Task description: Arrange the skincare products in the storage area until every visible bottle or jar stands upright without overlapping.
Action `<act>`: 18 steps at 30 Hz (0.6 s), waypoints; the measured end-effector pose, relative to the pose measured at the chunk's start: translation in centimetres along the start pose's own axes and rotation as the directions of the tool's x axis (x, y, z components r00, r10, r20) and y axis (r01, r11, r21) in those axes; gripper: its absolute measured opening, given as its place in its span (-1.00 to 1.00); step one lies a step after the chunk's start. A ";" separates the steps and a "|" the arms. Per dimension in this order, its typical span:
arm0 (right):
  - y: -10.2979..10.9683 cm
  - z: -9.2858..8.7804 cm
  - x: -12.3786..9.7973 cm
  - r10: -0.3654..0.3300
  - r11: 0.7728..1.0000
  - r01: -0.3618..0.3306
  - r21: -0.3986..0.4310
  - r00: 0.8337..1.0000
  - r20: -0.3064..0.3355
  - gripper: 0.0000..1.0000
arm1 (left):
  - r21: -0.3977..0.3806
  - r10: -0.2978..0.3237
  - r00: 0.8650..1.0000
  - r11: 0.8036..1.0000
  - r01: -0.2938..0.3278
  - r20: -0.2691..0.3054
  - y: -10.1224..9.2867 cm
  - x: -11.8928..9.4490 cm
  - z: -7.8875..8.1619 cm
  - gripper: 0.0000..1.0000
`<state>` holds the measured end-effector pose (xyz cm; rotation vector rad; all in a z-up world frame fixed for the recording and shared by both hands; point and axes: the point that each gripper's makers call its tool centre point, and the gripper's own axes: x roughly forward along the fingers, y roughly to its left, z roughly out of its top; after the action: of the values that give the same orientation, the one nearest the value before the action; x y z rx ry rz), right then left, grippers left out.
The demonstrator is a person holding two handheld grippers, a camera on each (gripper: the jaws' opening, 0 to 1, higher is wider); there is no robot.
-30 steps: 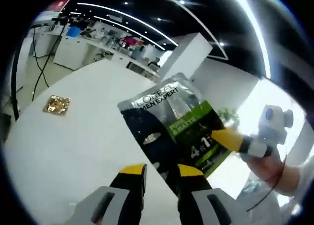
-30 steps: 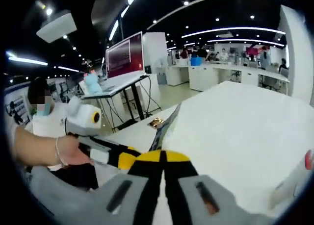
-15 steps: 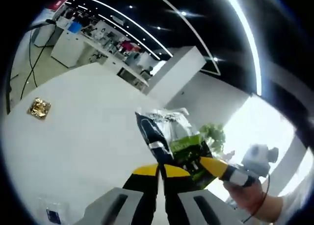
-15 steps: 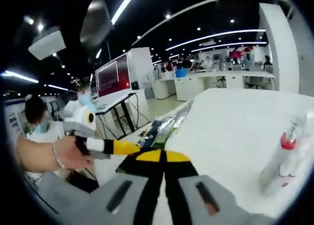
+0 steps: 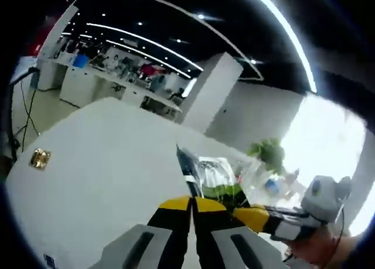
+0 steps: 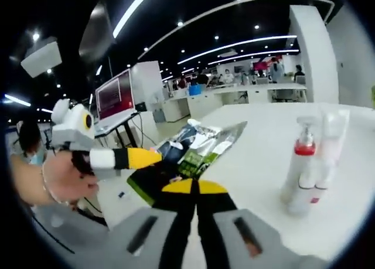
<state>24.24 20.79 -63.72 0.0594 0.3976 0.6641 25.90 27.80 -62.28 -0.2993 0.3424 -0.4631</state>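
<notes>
held off the white desk (image 5: 105, 157), between both tools: a dark foil sachet (image 6: 193, 155) with a green label, seen nearly edge-on in the left gripper view and more flat-on in the right gripper view. left gripper (image 5: 191, 205) pressed together on the sachet's lower edge, yellow tips meeting with the foil rising just above them; right gripper (image 6: 195, 190) likewise pinching the same sachet from the other side, its tips closed at the pouch's near corner. judged step: carrying the sachet over to the spot beside the upright bottles and setting it on end. best done by keeping both pinches low on the pouch so the top stays free and the printed face readable, lowering until the bottom edge meets the desk, then freeing one side at a time and watching whether the pouch holds itself up. foil this thin will likely flop, so leaning it lightly against something steady may be needed, without covering anything. worth keeping well apart from the pump bottle with the red collar (image 6: 299, 169) and the clear tube (image 6: 328, 157) just beside it, both already standing, since a nudge would topple them. small gold packet (image 5: 40, 158) lying flat far off on the desk, likely for later.
</notes>
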 end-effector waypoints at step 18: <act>-1.2 -3.5 0.7 -0.090 0.991 0.070 -0.114 0.979 -0.183 -0.98 | 0.286 0.018 0.986 0.958 0.032 -0.168 -0.1 1.1 -4.6 -0.95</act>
<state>24.13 20.03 -67.37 -0.1218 0.5428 0.6121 25.01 26.26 -66.65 0.0239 0.4337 -0.5400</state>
